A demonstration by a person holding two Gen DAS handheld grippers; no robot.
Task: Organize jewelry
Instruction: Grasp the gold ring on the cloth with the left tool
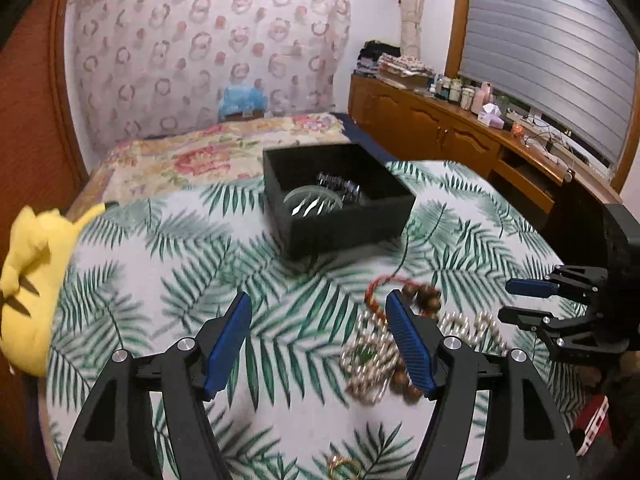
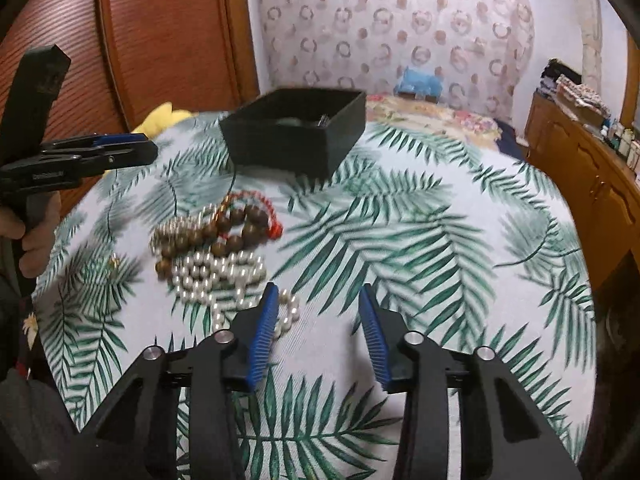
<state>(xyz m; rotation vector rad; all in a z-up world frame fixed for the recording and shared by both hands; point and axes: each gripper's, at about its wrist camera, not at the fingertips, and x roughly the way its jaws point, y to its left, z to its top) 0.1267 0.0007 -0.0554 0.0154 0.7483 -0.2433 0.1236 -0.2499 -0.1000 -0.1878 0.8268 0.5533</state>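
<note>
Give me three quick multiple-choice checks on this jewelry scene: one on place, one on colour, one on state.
1. Where does the black box sit relative to the jewelry pile?
A. Farther up the leaf-print cover, beyond the pile
B. On top of the pile
C. On the wooden cabinet

2. What colour are the big round beads in the pile?
A. Blue
B. Brown
C. Yellow

3. What state is the right claw in?
A. Shut on the pearls
B. Open, nothing between its fingers
C. Shut on the box rim

Answers:
1 A, both views show the box behind the pile.
2 B, they look like brown wood beside the white pearls.
3 B, only bare cover shows in the gap.
</note>
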